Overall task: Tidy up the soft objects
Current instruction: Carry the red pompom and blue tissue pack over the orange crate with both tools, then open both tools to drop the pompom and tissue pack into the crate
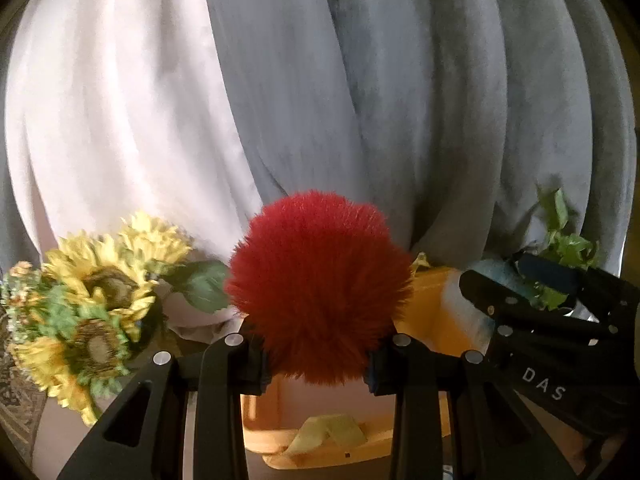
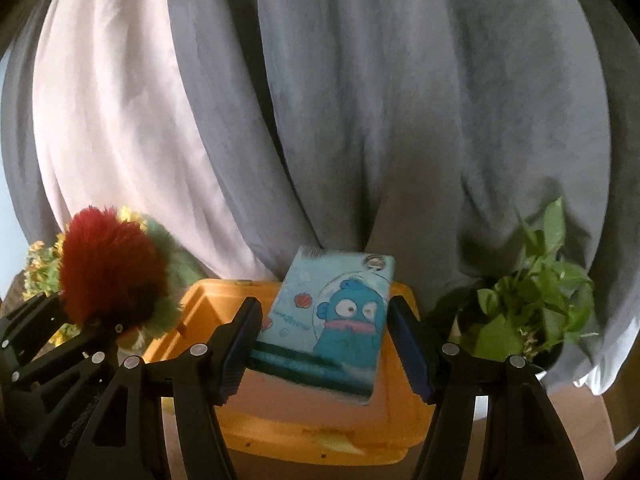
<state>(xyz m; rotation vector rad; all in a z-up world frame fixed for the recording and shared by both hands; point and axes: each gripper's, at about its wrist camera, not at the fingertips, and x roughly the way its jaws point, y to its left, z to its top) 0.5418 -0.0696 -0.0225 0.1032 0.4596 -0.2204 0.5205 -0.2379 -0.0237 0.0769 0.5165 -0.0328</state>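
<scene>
My left gripper (image 1: 316, 364) is shut on a fluffy red pom-pom (image 1: 320, 288) and holds it above the orange bin (image 1: 432, 300). The pom-pom also shows in the right wrist view (image 2: 108, 268), at the left, with the left gripper below it. My right gripper (image 2: 324, 344) is shut on a light blue tissue pack with a cartoon fish (image 2: 332, 316) and holds it tilted over the orange bin (image 2: 208, 308). The right gripper shows at the right of the left wrist view (image 1: 548, 276). A pale green item (image 1: 328, 432) lies in the bin.
Artificial sunflowers (image 1: 92, 296) stand to the left of the bin. A green potted plant (image 2: 536, 300) stands to its right. Grey curtains (image 2: 400, 120) and a white curtain (image 2: 108, 120) hang close behind.
</scene>
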